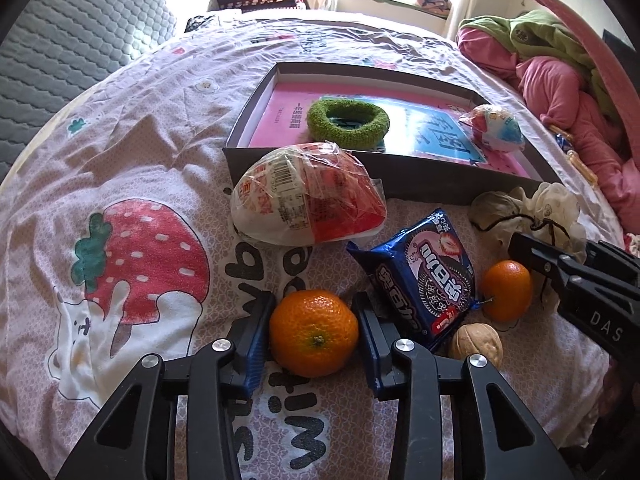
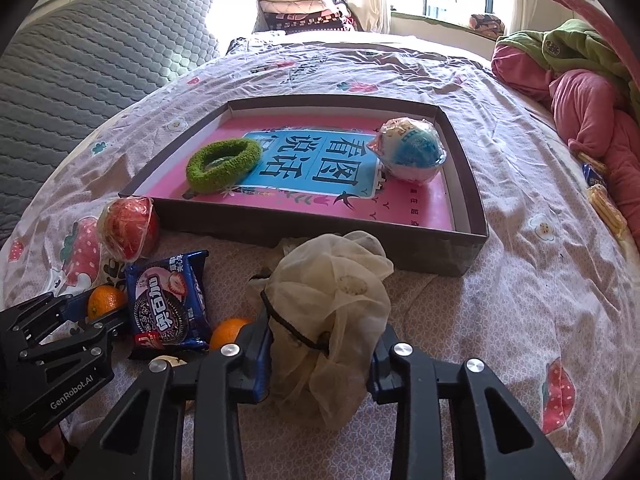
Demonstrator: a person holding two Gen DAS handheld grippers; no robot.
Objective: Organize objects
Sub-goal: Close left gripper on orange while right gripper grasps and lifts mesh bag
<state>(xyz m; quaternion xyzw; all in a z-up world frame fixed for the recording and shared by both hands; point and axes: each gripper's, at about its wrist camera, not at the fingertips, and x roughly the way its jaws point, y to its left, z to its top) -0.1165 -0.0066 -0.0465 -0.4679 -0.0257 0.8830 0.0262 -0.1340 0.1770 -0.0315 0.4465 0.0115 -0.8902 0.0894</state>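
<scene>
Looking like the pickup step: the left tongs (image 1: pixel 314 334) are pinched on a mandarin (image 1: pixel 314 332) on the bed, the right tongs (image 2: pixel 320 354) are closed around a gauzy pouch (image 2: pixel 332 312). Next, both probably get lifted into the box (image 2: pixel 474 208). Pouch contents can't be made out, and the walnut (image 1: pixel 476 344) is half hidden.

– What carries it all?
– Bed, strawberry-print sheet (image 2: pixel 520 200).
– Lying on it?
– Shallow box (image 2: pixel 304 236) mid-bed; near edge: two tangerines (image 1: pixel 314 332), cookie packet (image 1: pixel 428 276), walnut (image 1: pixel 476 346), wrapped bun (image 1: pixel 308 196), mesh pouch (image 2: pixel 328 304); right edge: pink bedding (image 2: pixel 588 116).
</scene>
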